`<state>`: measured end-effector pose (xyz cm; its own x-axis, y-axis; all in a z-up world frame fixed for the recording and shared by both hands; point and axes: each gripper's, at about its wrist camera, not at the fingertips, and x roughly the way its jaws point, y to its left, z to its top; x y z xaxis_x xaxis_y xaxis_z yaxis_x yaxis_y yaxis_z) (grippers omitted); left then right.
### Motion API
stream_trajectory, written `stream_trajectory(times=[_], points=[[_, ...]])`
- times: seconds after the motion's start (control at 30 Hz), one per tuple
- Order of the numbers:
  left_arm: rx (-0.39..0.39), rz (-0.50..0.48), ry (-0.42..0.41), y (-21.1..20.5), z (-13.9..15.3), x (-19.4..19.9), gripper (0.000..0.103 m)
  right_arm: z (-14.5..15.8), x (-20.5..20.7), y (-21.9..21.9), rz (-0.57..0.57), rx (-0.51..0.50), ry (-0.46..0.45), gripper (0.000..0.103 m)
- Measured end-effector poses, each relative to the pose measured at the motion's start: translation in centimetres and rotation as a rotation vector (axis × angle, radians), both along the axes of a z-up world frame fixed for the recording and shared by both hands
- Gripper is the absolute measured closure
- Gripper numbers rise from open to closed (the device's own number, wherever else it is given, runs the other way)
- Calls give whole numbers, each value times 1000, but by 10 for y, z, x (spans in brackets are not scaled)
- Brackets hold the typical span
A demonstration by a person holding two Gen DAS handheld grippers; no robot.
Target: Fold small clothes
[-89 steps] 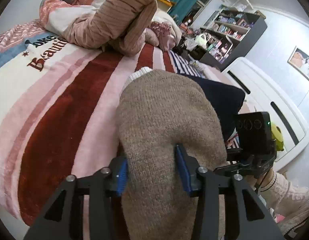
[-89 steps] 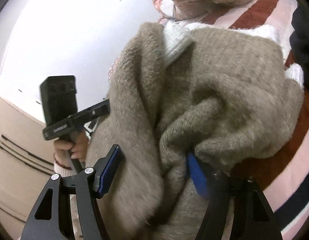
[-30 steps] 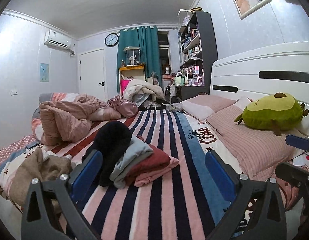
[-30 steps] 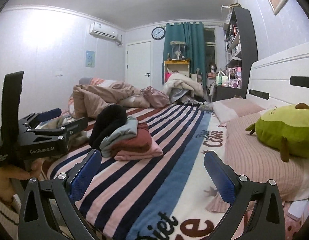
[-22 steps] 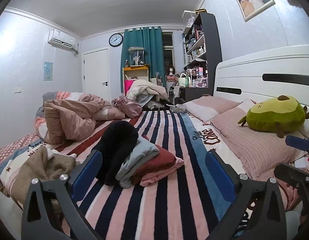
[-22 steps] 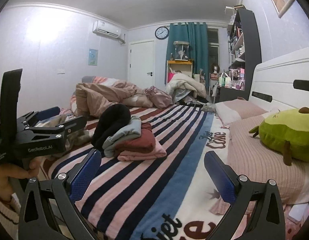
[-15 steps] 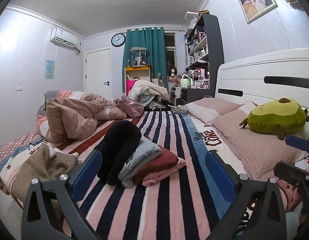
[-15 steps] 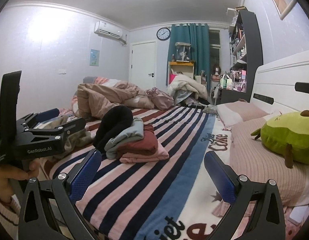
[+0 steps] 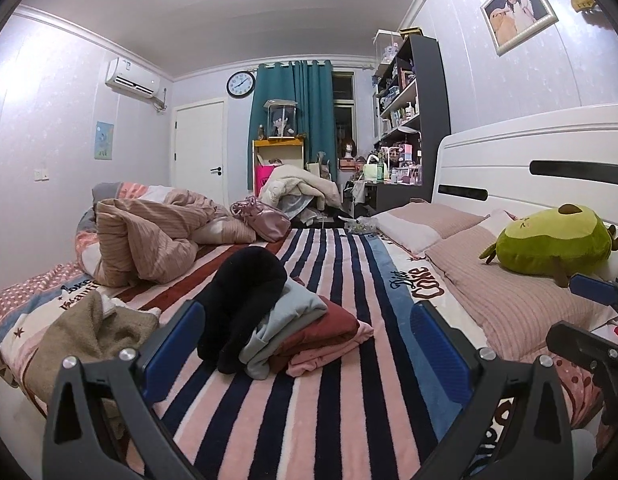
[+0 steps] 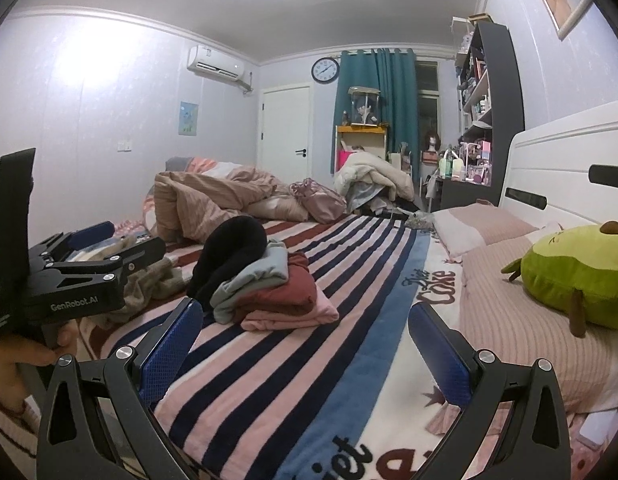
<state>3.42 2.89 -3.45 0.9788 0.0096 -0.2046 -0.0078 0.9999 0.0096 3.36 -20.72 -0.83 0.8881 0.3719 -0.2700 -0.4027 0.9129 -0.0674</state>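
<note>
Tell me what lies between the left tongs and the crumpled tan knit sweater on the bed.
Nothing visible. The left tongs are open and empty, and the crumpled tan knit sweater lies just past the left finger on the striped blanket. The stack of folded clothes sits to its right, not between.

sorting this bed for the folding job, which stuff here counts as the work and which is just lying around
Job:
stack of clothes
tan sweater, crumpled
left gripper, open
right gripper, open

Lying about:
avocado plush
pink quilt
pink bag
pillows
</note>
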Motion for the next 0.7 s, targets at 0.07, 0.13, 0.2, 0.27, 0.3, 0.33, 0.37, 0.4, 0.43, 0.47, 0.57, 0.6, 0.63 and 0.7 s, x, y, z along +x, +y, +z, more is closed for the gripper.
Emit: stream_trajectory(times=[0.07,0.13,0.2,0.27,0.3,0.33,0.37,0.4,0.43,0.47,0.57,0.6,0.63,0.7], points=[[1,0,2,0,0,0,1,0,1,0,-2,-1,-3,0],[6,-3,4,-1,0,0,1,0,1,-1,-2,0,-3,0],[8,-5,2,-2,0,-1,1,0,1,-1,0,4,-1,0],[7,-11,4,-3,0,-1,1,0,2,-1,-1,1,-1,0],[9,-13,6,-3,0,-1,1,-1,1,0,-1,3,1,0],[11,-13,6,-4,-1,-1,1,-1,1,0,-2,5,4,0],[14,-13,6,-4,-1,-1,1,-1,0,0,-2,7,5,0],[18,-14,5,-5,-1,-1,1,-1,0,0,-1,8,4,0],[19,-15,6,-5,-1,-1,1,-1,0,0,-1,8,4,0],[19,-17,8,-6,-1,-1,1,0,0,0,-2,9,5,0],[15,-23,12,-6,-1,-1,1,0,0,1,-5,13,7,0],[14,-24,11,-6,-1,-1,1,0,-1,2,-7,15,8,0],[13,-25,11,-6,-1,-1,1,0,-2,3,-11,14,7,0],[14,-24,12,-6,0,-1,1,1,-5,5,-20,11,0,0]])
